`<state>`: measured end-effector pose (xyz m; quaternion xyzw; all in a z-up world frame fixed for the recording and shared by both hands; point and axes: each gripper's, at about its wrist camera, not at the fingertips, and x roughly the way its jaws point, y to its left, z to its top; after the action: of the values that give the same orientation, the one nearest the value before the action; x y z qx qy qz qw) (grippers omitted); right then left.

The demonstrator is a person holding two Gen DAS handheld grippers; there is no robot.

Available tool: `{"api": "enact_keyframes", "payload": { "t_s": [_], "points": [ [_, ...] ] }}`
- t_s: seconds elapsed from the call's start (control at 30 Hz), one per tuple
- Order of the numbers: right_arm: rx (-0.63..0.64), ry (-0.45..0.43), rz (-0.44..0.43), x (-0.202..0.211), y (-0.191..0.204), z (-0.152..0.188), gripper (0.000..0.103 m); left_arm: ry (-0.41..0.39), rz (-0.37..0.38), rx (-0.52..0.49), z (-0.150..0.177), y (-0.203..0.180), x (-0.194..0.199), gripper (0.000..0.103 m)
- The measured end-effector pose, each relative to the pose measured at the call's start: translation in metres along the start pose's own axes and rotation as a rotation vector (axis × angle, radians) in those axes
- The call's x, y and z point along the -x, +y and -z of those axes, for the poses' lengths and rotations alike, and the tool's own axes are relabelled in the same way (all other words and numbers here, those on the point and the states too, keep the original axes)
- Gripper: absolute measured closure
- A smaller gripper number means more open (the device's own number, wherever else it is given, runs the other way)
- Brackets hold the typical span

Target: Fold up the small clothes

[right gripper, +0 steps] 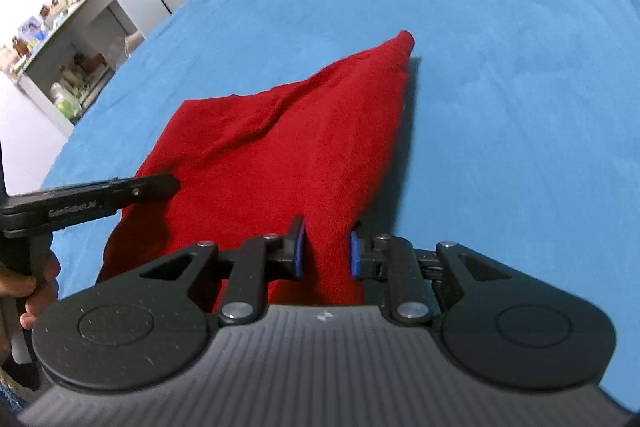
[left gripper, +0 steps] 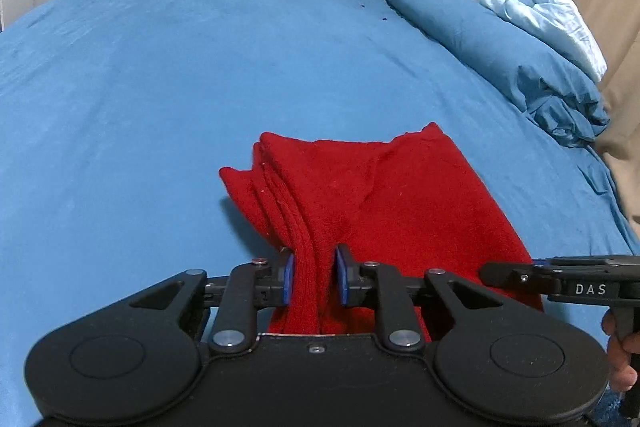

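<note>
Red cloth (left gripper: 360, 195) lies partly on the blue bedsheet (left gripper: 160, 87), its near edge raised and held at two points. The left gripper (left gripper: 314, 281) is clamped on a bunched, multi-layer fold at the cloth's left side; the right gripper (right gripper: 326, 253) is clamped on the right edge. Fabric fills the gap between the blue pads in both wrist views.

Risks, as judged: the layers on the left fan apart beyond the grip, so an inner layer could slip free and spoil the fold. The far corner (right gripper: 404, 41) stands peaked, not flat; carrying the edge over unevenly would likely leave a skewed, creased fold. If the two hands draw apart, the cloth may drag across the sheet instead of folding.

Pose: both grippers point forward and downward toward the bed, side by side, each visible at the edge of the other's view. A hand (right gripper: 34, 287) wraps the left handle.
</note>
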<state>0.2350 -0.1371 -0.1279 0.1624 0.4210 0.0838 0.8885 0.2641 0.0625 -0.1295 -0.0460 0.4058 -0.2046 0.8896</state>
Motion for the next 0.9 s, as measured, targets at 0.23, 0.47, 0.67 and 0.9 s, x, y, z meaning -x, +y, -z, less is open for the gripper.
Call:
{"api": "enact_keyframes", "payload": {
  "t_s": [0.23,0.47,0.67,0.9],
  "points": [
    [0.035,-0.076,0.058,0.014,0.013,0.001,0.022,-0.034,-0.088,-0.03,0.004,0.003,0.006,0.042],
    [-0.018,-0.068,0.155,-0.008,-0.011,0.01,0.021,0.014,-0.151,-0.019,0.024,0.015,-0.026,0.035],
    [-0.022,-0.096,0.176,-0.015,-0.011,0.016,0.018,0.02,-0.184,0.009,0.022,0.014,-0.03,0.034],
    [0.044,-0.206,0.177,0.058,0.016,0.01,0.014,-0.072,-0.23,-0.011,0.003,-0.011,0.038,0.024]
  ]
}}
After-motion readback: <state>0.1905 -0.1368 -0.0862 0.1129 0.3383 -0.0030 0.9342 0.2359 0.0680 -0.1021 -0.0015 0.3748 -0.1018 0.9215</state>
